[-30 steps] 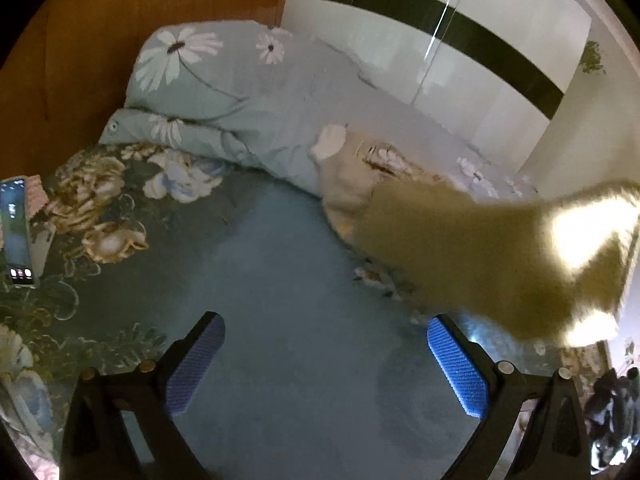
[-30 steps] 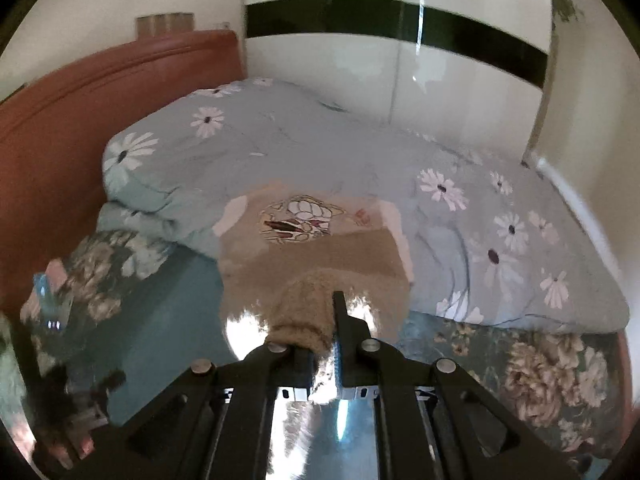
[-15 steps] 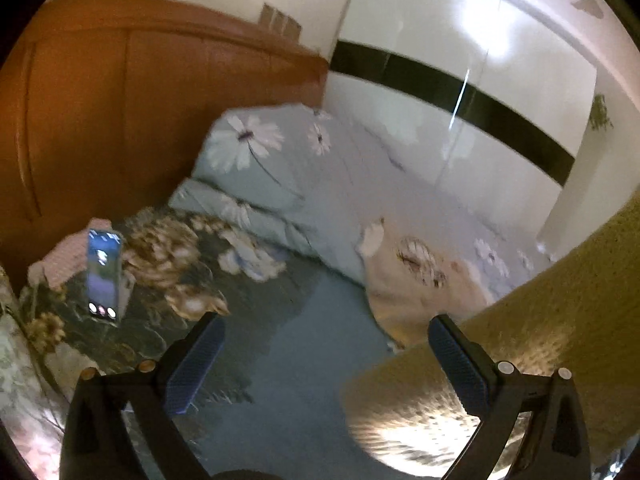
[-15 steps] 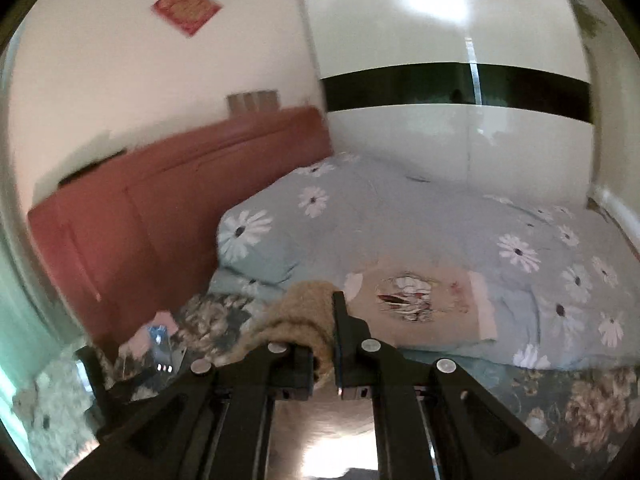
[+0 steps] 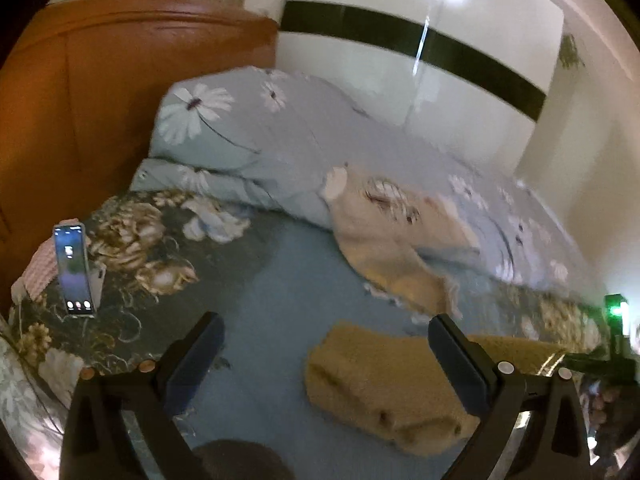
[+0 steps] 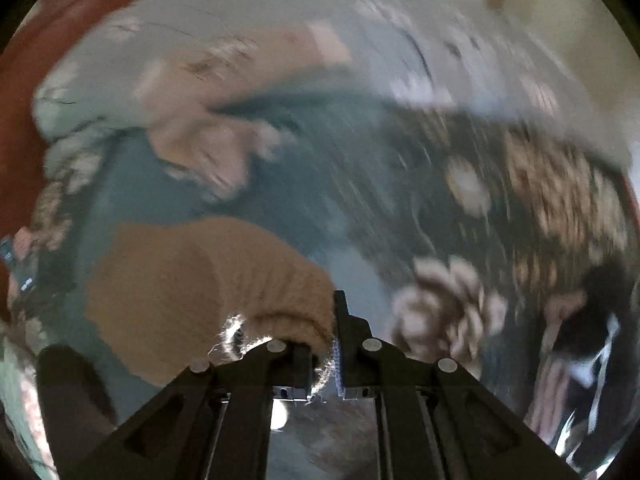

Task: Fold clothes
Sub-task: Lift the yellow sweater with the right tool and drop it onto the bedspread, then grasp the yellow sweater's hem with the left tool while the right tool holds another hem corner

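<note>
A fuzzy tan garment [image 5: 380,388] lies bunched on the blue bed sheet [image 5: 272,320], between and just beyond my left gripper's fingers. My left gripper [image 5: 326,356] is open and empty above it. My right gripper [image 6: 324,344] is shut on an edge of the same tan garment [image 6: 192,292], which drapes to the left below it. A cream printed garment [image 5: 384,232] lies farther back against the quilt; it also shows blurred in the right wrist view [image 6: 212,120].
A folded light-blue daisy quilt [image 5: 256,136] lies at the back beside the wooden headboard [image 5: 100,92]. A lit phone [image 5: 74,272] stands at the left on the floral sheet. White wardrobe doors [image 5: 420,80] stand behind. The right wrist view is motion-blurred.
My right gripper has swung down with the tan garment, which now rests on the sheet. My left gripper has tilted down and stays open.
</note>
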Motion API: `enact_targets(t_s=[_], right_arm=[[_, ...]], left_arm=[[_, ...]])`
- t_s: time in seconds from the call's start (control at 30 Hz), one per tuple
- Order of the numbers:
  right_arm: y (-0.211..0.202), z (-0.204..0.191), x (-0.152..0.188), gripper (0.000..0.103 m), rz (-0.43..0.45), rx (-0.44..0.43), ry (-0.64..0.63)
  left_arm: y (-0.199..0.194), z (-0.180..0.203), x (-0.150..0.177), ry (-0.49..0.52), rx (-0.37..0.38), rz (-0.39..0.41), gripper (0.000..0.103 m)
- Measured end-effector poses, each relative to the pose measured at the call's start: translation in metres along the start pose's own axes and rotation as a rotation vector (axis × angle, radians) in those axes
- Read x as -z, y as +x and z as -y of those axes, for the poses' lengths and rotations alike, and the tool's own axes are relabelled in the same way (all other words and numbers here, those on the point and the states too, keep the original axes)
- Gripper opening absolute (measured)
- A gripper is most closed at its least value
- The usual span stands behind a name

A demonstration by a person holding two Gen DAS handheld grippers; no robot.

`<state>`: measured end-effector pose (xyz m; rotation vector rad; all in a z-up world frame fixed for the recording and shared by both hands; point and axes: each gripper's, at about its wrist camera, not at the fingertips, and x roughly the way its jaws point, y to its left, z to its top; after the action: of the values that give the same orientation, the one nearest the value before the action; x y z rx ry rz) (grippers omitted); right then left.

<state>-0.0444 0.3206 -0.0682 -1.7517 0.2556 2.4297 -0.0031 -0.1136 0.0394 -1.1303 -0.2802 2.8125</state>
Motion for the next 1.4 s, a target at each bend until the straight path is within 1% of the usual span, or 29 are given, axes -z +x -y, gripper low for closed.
enact_targets(t_s=[0.07,0.1,0.13,0.17,0.23,0.33,0.4,0.43,0.5,0.53,0.6,0.63,0.73,0.8,0.87,0.9,1.03,1.13,1.23,1.27,1.3,1.33,1.4], right_arm=[[0.009,0.017,0.006,0.008,-0.035,-0.002,0.039],[0.012,0.023,0.009,0.010,-0.046,-0.006,0.050],[0.014,0.026,0.012,0.014,-0.048,-0.014,0.041],[0.011,0.027,0.014,0.017,-0.042,-0.014,0.026],[0.003,0.029,0.017,0.030,-0.021,0.001,-0.008],[-0.018,0.031,0.025,0.034,0.015,0.015,-0.028],[-0.032,0.033,0.030,0.037,0.047,0.044,-0.047],[-0.041,0.029,0.034,0.039,0.071,0.066,-0.076],[-0.053,0.018,0.042,0.043,0.095,0.073,-0.145],[-0.056,0.012,0.045,0.047,0.100,0.064,-0.179],[-0.057,-0.009,0.057,0.050,0.093,0.027,-0.274],[-0.053,-0.019,0.062,0.050,0.079,0.002,-0.314],[-0.031,-0.048,0.080,0.050,0.019,-0.069,-0.404],[-0.014,-0.066,0.090,0.050,-0.025,-0.078,-0.468],[0.002,-0.083,0.095,0.050,-0.057,-0.080,-0.529],[0.010,-0.090,0.097,0.050,-0.071,-0.079,-0.554],[0.036,-0.108,0.099,0.050,-0.091,-0.007,-0.646],[0.054,-0.116,0.100,0.050,-0.108,0.031,-0.675],[0.062,-0.113,0.096,0.050,-0.088,0.097,-0.652],[0.062,-0.109,0.093,0.050,-0.083,0.095,-0.625],[0.062,-0.105,0.090,0.045,-0.078,0.093,-0.597],[0.061,-0.100,0.087,0.034,-0.074,0.088,-0.561],[0.057,-0.089,0.079,0.020,-0.055,0.086,-0.495]], left_arm=[[0.009,0.010,0.007,0.022,0.011,-0.038,0.103],[0.011,0.011,0.008,0.030,0.010,-0.048,0.103],[0.013,0.012,0.010,0.038,0.010,-0.058,0.103],[0.016,0.012,0.011,0.046,0.009,-0.068,0.103],[0.020,0.014,0.014,0.062,0.008,-0.088,0.103],[0.027,0.017,0.018,0.086,0.006,-0.118,0.103],[0.031,0.019,0.020,0.102,0.005,-0.138,0.103],[0.034,0.020,0.022,0.110,0.005,-0.148,0.103],[0.038,0.021,0.025,0.126,0.003,-0.169,0.103],[0.040,0.023,0.026,0.138,0.002,-0.177,0.103],[0.044,0.030,0.025,0.246,-0.009,-0.174,0.103],[0.045,0.034,0.025,0.300,-0.013,-0.174,0.103],[0.055,0.045,0.030,0.478,0.002,-0.204,0.103],[0.063,0.050,0.038,0.583,0.016,-0.238,0.103],[0.073,0.050,0.046,0.655,0.021,-0.273,0.103],[0.078,0.050,0.048,0.672,0.024,-0.288,0.103],[0.098,0.045,0.054,0.707,0.039,-0.337,0.103],[0.113,0.042,0.057,0.725,0.051,-0.371,0.103],[0.128,0.039,0.060,0.749,0.064,-0.401,0.103],[0.134,0.040,0.061,0.763,0.068,-0.409,0.103],[0.140,0.040,0.062,0.777,0.073,-0.416,0.103],[0.144,0.042,0.063,0.792,0.078,-0.418,0.103],[0.153,0.045,0.065,0.822,0.090,-0.422,0.103]])
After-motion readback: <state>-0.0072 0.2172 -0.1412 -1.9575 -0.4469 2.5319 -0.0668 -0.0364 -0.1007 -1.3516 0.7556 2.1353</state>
